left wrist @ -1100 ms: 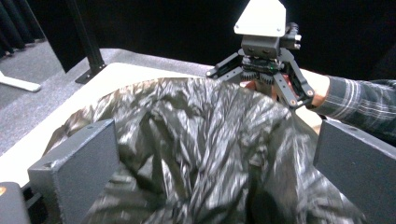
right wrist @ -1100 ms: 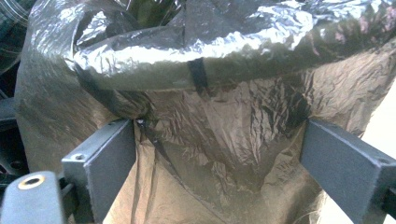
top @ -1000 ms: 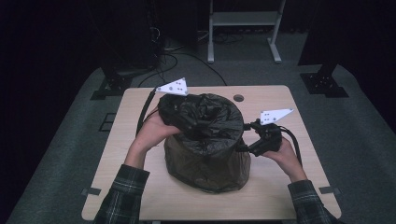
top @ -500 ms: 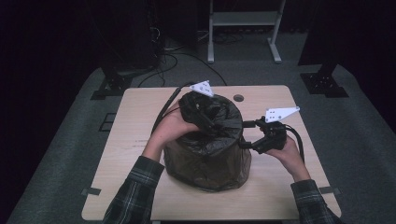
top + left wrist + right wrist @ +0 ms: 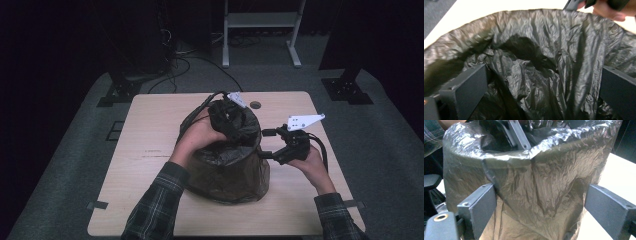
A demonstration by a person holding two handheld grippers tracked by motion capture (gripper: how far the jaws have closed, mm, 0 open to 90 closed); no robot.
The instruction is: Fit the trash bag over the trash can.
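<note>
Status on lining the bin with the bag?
Done: the black bag drapes over the bin, folded over its rim. In hand: the left claw reaches inside the bag, open; the right claw sits open at the side. Left: liner inside is crumpled, unsettled.

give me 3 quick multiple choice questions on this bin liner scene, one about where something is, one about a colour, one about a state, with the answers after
1. Where is the left gripper?
A. down in the mouth of the bag
B. flat on the table
C. beside the right gripper

2. What colour is the bag?
A. white
B. black
C. blue

3. How do the right gripper's jaws stand?
A. shut on the bag
B. shut on nothing
C. open, at the bag's side

Answers:
1 A, the left gripper view looks into the liner's hollow.
2 B, dark crinkled plastic in every view.
3 C, the right gripper view shows both jaws wide apart.
</note>
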